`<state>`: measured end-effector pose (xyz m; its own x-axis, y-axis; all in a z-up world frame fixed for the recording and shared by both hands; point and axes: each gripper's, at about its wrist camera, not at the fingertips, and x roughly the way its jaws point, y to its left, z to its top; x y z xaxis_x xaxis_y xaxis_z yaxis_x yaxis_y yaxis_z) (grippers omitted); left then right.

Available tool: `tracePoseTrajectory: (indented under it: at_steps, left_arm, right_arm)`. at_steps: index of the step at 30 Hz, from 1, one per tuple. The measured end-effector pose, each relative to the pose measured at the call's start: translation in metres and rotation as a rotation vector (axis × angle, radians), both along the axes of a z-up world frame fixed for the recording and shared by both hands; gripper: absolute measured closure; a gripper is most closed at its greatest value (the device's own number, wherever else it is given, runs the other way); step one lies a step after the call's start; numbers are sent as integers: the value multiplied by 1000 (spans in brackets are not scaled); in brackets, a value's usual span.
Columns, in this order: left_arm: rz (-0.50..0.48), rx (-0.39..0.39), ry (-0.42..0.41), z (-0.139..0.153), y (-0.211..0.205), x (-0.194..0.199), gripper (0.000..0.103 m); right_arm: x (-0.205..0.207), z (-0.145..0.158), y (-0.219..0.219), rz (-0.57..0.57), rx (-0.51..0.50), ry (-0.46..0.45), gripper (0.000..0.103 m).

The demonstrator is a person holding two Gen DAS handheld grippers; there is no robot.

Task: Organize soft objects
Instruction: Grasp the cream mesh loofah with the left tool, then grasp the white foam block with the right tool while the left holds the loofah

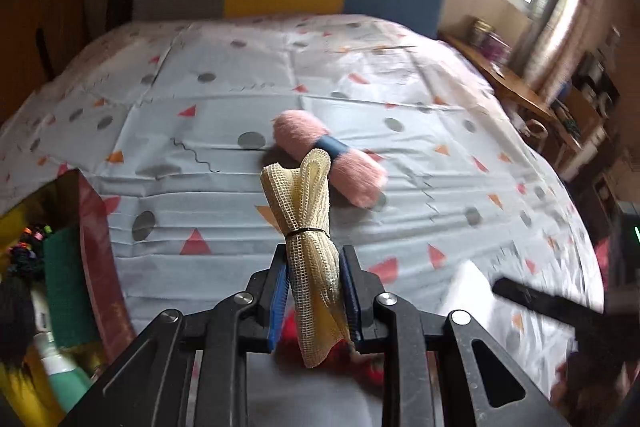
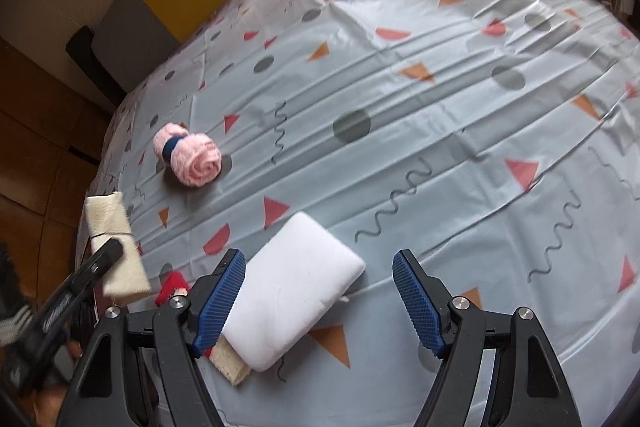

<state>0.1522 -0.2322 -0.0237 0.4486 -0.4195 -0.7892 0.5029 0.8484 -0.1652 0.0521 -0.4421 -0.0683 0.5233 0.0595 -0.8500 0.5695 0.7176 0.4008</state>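
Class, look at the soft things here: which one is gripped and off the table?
The cream mesh roll tied with a band: the left hand-held gripper clamps it, while the pink towel roll and white foam block lie on the tablecloth.

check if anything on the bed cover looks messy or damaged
Nothing looks damaged or spilled. The pink towel roll lies banded on the bed cover, the white foam pad lies flat, and the left claw grips the tied mesh bundle.
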Motion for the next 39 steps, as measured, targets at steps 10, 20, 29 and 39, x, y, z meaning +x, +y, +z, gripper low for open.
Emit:
tracePoseTrajectory:
  at_steps: [10,20,29,39]
  left_arm:
    - [-139,37,-45,-11,33,-93,79]
    - [-207,63,-56,-56,46,-133,79]
    - [-185,0,-2,-63,56,-126,78]
    - [-175,-42,36,-68,58,-123,78]
  right_arm:
    - [-3,-3,3,26,80,-5,26]
    - [20,-10,15,87,142,-135,25]
    - [33,-12,26,100,-19,-69,17]
    - [49,-22,50,195,-137,45,7]
